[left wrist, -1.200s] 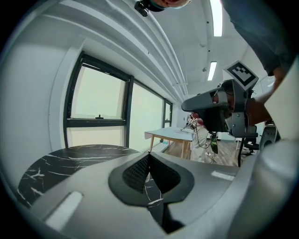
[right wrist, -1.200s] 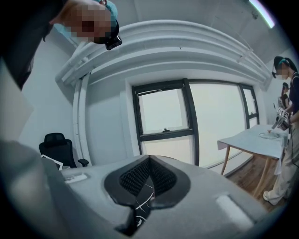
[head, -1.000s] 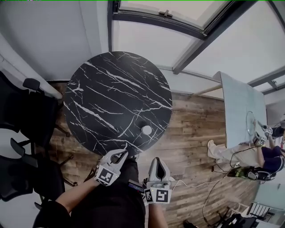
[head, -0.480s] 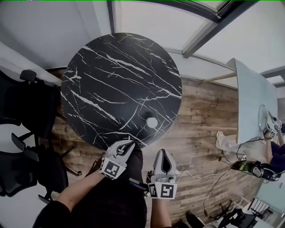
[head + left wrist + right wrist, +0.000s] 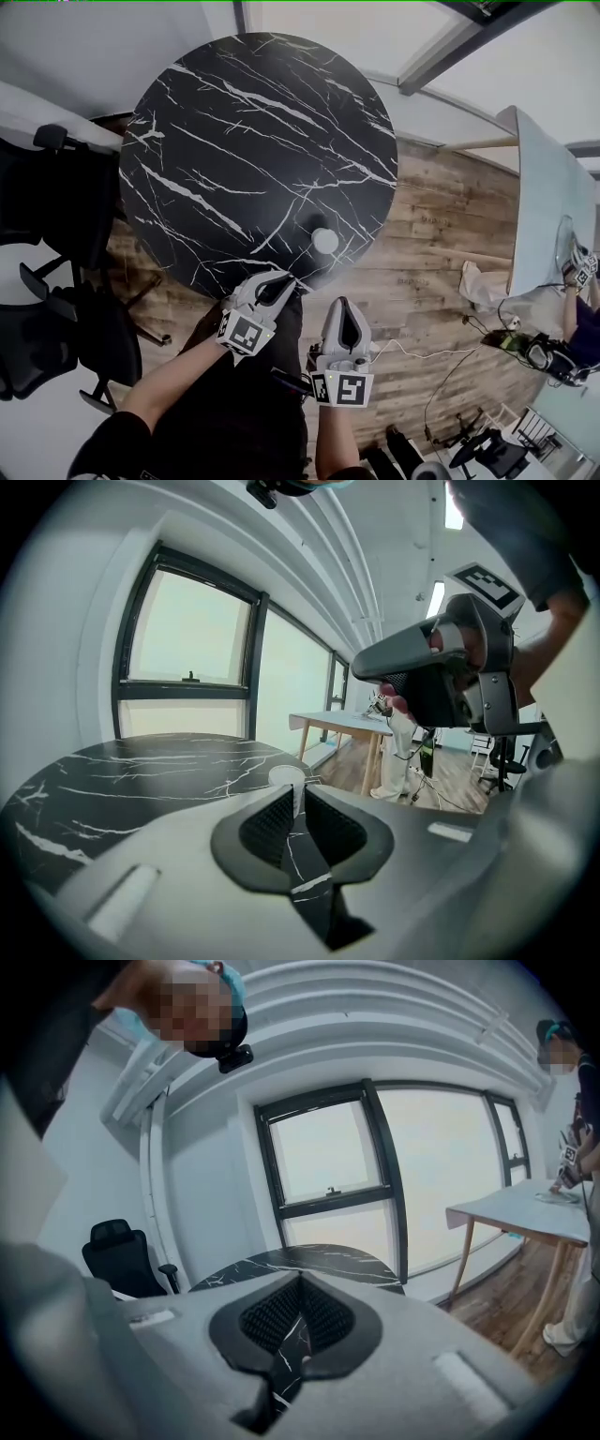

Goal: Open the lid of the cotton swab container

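Cotton swab container (image 5: 325,241), a small white cylinder, stands near the near right edge of the black marble bench (image 5: 216,122). It looks light, stiff and smooth, so it may slide or tip. Steady the body low and take the lid by its rim. The left hand-held gripper (image 5: 281,285) points at it, jaws opening with nothing between them. The right hand-held gripper (image 5: 343,309) is closed and empty.

Swab container (image 5: 325,241) on table (image 5: 234,122), near right front edge; chairs (image 5: 52,234) left.

Bright, even daylight pours through the window (image 5: 328,1162), while fisheye bending and dark vignetting warp every picture's edges.
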The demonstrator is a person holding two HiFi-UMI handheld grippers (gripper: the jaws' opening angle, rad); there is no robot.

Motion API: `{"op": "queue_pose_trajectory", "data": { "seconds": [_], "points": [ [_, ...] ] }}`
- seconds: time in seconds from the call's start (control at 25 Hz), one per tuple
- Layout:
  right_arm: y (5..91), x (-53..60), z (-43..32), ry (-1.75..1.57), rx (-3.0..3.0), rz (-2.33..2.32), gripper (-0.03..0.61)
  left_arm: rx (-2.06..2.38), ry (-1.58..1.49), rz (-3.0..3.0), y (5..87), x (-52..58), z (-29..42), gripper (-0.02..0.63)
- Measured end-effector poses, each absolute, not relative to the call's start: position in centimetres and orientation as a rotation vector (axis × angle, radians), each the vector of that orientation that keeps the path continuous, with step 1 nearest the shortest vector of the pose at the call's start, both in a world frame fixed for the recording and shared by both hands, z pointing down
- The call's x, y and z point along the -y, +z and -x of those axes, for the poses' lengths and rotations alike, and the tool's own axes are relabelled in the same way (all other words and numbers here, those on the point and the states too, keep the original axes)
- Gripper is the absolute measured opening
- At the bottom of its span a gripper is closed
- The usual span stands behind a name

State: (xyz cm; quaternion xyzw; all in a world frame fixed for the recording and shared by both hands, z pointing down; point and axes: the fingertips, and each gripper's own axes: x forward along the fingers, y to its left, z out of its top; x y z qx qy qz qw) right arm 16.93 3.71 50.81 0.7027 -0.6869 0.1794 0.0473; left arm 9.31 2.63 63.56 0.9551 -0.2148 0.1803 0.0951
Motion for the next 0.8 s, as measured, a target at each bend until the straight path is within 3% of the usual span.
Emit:
{"op": "queue_pose_trajectory", "data": {
  "seconds": [0.32,0.8],
  "points": [
    [52.5,-3.7,-17.5,0.592,2.098,-2.123,-0.002,0.616,0.598,-2.794,66.5,-2.9,-10.8,0.07],
    [54.1,-4.1,-17.8,0.632,2.078,-2.106,-0.002,0.63,0.662,-2.763,68.5,-1.9,-12.8,0.197]
  ]
}}
